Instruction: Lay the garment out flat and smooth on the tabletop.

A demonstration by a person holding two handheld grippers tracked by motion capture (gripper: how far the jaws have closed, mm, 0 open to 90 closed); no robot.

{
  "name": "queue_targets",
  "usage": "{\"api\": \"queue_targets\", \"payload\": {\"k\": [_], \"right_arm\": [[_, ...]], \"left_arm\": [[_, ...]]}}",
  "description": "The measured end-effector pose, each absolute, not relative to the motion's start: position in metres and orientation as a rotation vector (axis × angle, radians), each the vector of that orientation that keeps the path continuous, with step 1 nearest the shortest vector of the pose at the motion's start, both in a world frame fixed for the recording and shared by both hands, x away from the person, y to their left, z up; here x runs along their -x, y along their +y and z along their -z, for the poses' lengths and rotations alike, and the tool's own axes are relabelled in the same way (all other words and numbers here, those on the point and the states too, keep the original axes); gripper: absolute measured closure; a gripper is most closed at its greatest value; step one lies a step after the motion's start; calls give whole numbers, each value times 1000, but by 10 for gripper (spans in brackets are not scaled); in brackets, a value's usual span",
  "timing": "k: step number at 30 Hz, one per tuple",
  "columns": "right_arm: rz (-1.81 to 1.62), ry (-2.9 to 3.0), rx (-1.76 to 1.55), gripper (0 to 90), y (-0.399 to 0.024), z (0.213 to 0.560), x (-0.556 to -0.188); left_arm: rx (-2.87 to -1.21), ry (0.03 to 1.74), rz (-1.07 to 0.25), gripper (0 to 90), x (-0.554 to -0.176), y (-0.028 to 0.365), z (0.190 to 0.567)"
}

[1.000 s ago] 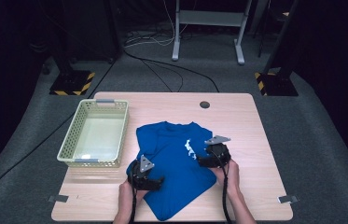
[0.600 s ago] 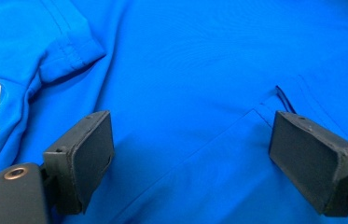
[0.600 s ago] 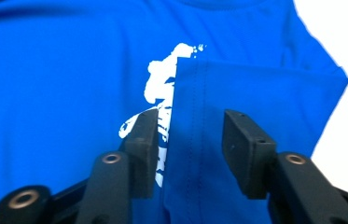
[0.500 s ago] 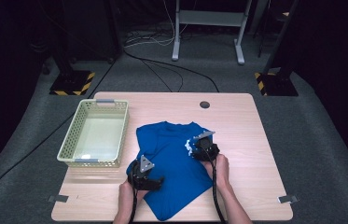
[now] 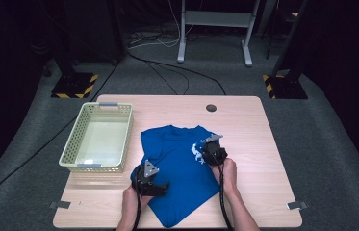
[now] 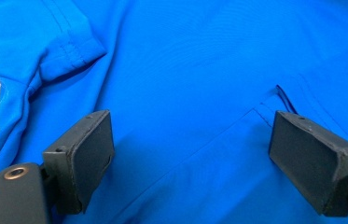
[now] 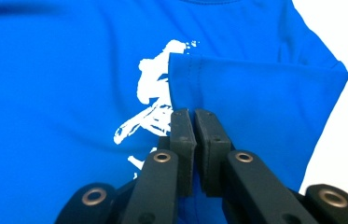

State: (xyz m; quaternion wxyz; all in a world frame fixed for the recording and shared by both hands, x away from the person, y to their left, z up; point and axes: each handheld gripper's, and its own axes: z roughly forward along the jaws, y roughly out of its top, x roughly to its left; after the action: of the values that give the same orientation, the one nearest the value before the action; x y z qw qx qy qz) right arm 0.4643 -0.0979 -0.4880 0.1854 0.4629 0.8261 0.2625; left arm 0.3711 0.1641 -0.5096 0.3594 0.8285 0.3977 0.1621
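Folding: blue T-shirt (image 5: 179, 178) lay flat on the table (image 5: 254, 125), right sleeve already turned in over the white print (image 7: 150, 105)
Basket (image 5: 97, 142): stood just left of the shirt, probably for the folded result
Left gripper (image 5: 149, 180): jaws wide apart over the shirt's left side, gripping nothing
Right gripper (image 7: 194, 140): jaws just closed, apparently pinching the turned-in sleeve

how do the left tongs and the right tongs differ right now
The left tongs stand wide open, blue shirt cloth lying flat between their jaws; the right tongs have just closed and are shut on the folded-over sleeve. In the high view the left tongs sit at the shirt's near left edge, the right tongs farther up by the white print. Both rest on the shirt.
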Motion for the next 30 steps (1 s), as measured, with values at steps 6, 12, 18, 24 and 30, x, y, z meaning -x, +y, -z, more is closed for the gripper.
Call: {"api": "queue_targets", "payload": {"k": [6,12,18,24,30], "right_arm": [[-748,2298,-1299,872,-103,484,-465],[-802,2262,-1322,872,-112,474,-466],[-815,2233,-1327,872,-122,466,-470],[-816,2202,-1358,872,-136,462,-470],[-815,2166,-1408,872,-152,464,-472]], "left_arm": [[-2134,1027,-417,139,-371,164,510],[-2137,1025,-418,140,-371,164,510],[-2137,1024,-419,142,-371,164,510],[-2137,1023,-418,143,-371,164,510],[-2137,1024,-417,143,-371,165,510]]}}
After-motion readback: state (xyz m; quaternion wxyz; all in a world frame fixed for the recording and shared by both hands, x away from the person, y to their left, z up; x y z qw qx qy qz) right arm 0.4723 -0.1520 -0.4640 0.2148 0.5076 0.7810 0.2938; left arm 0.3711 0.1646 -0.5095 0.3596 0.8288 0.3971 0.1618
